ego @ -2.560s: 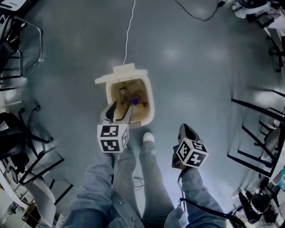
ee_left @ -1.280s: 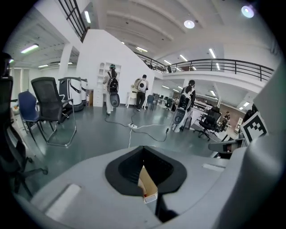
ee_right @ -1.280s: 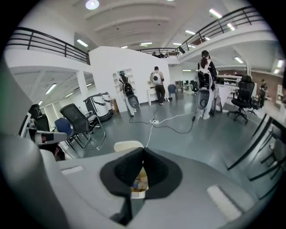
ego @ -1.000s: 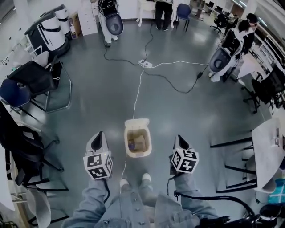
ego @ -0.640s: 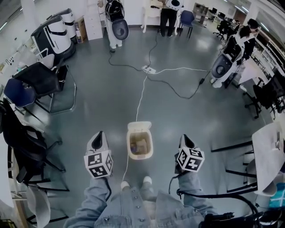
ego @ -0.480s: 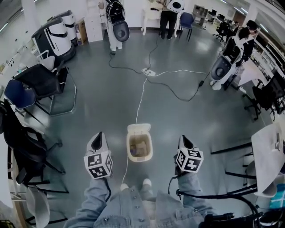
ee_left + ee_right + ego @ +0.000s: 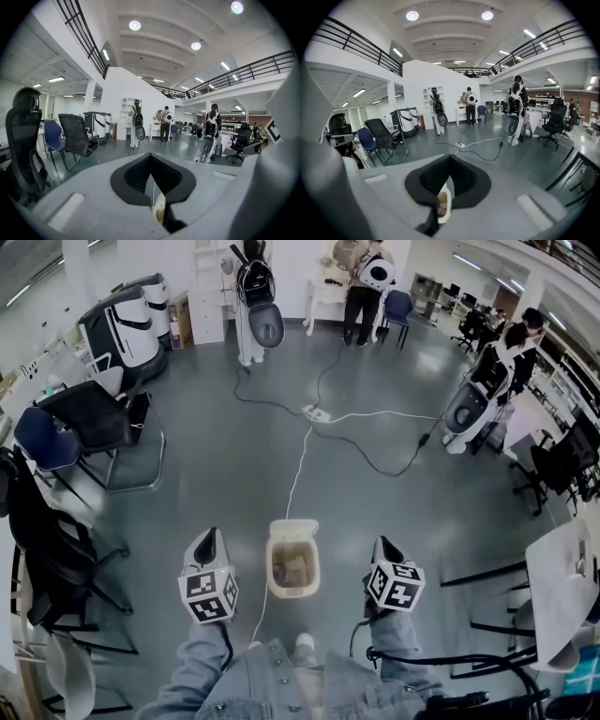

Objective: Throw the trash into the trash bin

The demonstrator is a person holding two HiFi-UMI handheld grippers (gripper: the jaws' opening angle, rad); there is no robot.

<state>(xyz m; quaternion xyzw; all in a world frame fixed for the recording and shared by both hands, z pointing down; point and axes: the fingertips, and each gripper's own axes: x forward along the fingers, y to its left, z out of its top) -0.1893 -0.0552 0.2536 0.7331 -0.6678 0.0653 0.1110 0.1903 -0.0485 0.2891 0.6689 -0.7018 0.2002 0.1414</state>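
Note:
The cream trash bin [image 7: 292, 529] stands open on the grey floor, in front of the person's feet, with trash [image 7: 294, 569] lying inside it. My left gripper [image 7: 208, 534] hangs to the left of the bin, shut and empty. My right gripper [image 7: 382, 543] hangs to the bin's right, also shut with nothing in it. In the left gripper view the jaws [image 7: 150, 155] meet at their tips, and the bin [image 7: 159, 213] shows low through the gap behind them. In the right gripper view the jaws [image 7: 449, 157] also meet, with the bin [image 7: 443, 206] below them.
A white cable [image 7: 298, 465] runs from the bin to a power strip [image 7: 315, 413]. Office chairs [image 7: 89, 427] stand at the left, black frames [image 7: 487, 601] and a table [image 7: 562, 582] at the right. People [image 7: 361, 277] and machines [image 7: 127, 320] are at the back.
The left gripper, earlier over the bin's mouth, has drawn back to the bin's left. Both grippers have risen a little, and the head view has tilted up to show more of the room.

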